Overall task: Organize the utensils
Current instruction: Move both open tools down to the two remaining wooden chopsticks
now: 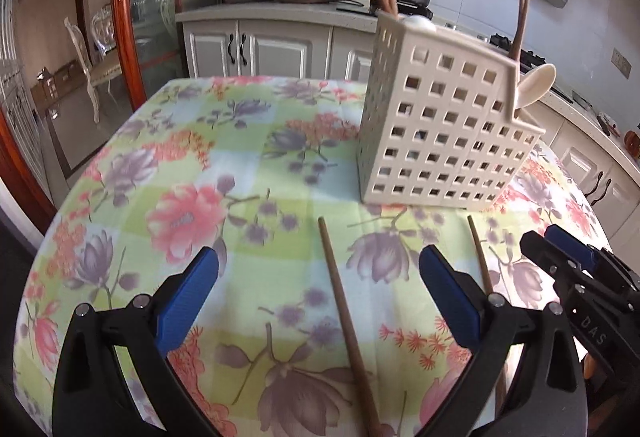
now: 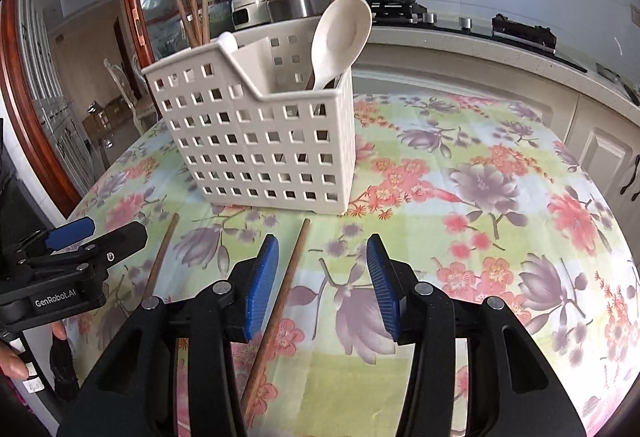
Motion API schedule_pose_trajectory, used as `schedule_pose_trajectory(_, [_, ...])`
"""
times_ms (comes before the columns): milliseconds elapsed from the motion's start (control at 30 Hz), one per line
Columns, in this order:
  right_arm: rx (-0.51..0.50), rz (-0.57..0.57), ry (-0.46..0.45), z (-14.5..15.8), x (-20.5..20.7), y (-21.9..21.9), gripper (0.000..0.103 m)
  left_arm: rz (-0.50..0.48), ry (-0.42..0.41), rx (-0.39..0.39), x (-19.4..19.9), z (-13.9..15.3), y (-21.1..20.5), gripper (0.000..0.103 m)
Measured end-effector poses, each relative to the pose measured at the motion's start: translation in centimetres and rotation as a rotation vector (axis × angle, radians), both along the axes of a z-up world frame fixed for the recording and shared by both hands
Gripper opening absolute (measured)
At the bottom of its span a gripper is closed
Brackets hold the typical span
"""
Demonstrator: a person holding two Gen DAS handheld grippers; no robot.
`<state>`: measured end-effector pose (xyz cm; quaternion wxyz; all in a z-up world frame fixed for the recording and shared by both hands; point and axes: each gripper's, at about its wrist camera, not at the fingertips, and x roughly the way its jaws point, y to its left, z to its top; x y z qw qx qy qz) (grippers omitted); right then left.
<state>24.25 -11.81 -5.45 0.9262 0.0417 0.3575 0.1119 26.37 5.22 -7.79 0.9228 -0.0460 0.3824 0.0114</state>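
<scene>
- Currently, two loose chopsticks lie flat on the floral desk (image 2: 500, 165), both on the near side of the white perforated caddy (image 2: 256, 141), which stands upright.
- Caddy contents: several chopsticks stand in its taller section; a white spoon (image 2: 340, 33) and more chopsticks lean in its lower section.
- Left gripper (image 1: 318, 291): jaws spread wide, nothing pinched. One loose chopstick (image 1: 344, 317) runs between the pads, its tip pointing toward the caddy.
- Right gripper (image 2: 322, 287): jaws partly spread, pressing on nothing. The second chopstick (image 2: 280, 301) lies just inside the left pad; whether the pad touches it is hard to tell at this angle.
- Handling, as judged: each chopstick appears to be wood, so it is probably light, stiff and not fragile. The smooth tapered shaft may roll or slide on the cloth.
- Grip point, as judged: take hold across the shaft in the thicker half away from the caddy, with the pads square to it, so the narrow tip enters the caddy first.
- Risk, as judged: a grasp near one end may let the stick pivot in the jaws.
</scene>
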Motion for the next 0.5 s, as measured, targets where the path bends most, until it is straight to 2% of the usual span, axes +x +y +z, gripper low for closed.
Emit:
schedule_pose_trajectory(100, [-0.027, 0.015, 0.043, -0.8, 0.5, 0.7, 0.045, -0.009, 0.055, -0.006, 0.5, -1.4, -0.2, 0.092])
schedule_pose_trajectory(233, [-0.080, 0.041, 0.086, -1.6, 1.1, 1.8, 0.045, -0.040, 0.118, -0.032, 1.2, -2.7, -0.7, 0.065])
schedule_pose_trajectory(300, [-0.096, 0.051, 0.101, -1.8, 1.3, 2.3, 0.045, -0.048, 0.117, -0.005, 1.3, -2.9, -1.3, 0.063])
schedule_pose_trajectory(433, [-0.138, 0.067, 0.122, -2.3, 1.8, 3.4, 0.044, -0.056, 0.122, 0.038, 1.8, -3.1, -2.1, 0.049])
schedule_pose_trajectory(500, [-0.162, 0.082, 0.144, -2.7, 2.0, 3.9, 0.034, -0.062, 0.121, 0.069, 1.8, -3.1, -2.5, 0.043])
